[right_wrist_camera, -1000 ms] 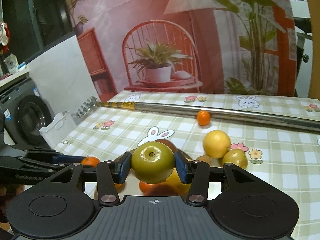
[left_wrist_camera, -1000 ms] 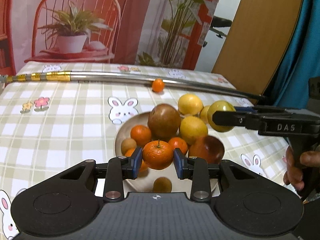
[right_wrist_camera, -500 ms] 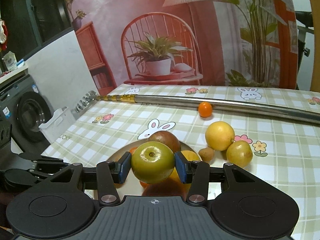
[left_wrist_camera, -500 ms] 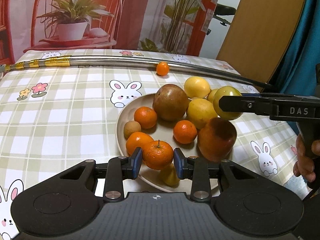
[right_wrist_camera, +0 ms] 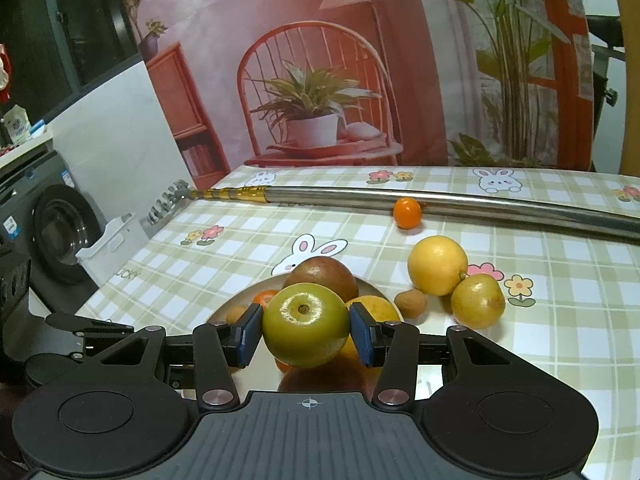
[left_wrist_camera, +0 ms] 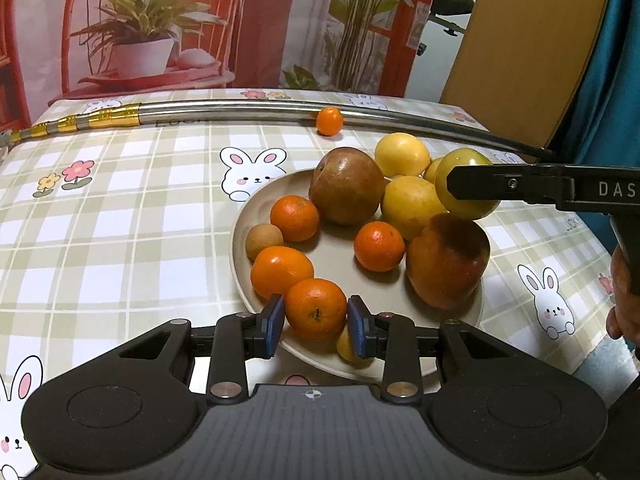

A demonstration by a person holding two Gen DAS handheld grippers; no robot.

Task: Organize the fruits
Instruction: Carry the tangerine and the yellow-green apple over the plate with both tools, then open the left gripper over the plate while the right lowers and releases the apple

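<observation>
The left gripper (left_wrist_camera: 316, 325) squeezes a small orange (left_wrist_camera: 316, 308) between its blue pads, low over the near rim of the plate (left_wrist_camera: 240, 248). The right gripper (right_wrist_camera: 306, 334) holds a green apple (right_wrist_camera: 306, 324) tight above the plate's far side.

Only the left view shows the whole plate: three more oranges, two big red-brown fruits, one small brown fruit. Only the right view shows a washing machine (right_wrist_camera: 60, 232) and, on the table (right_wrist_camera: 240, 248), two yellow fruits and one small brown fruit. Both show one tiny orange (right_wrist_camera: 407, 213) touching the metal pole (right_wrist_camera: 500, 206).
</observation>
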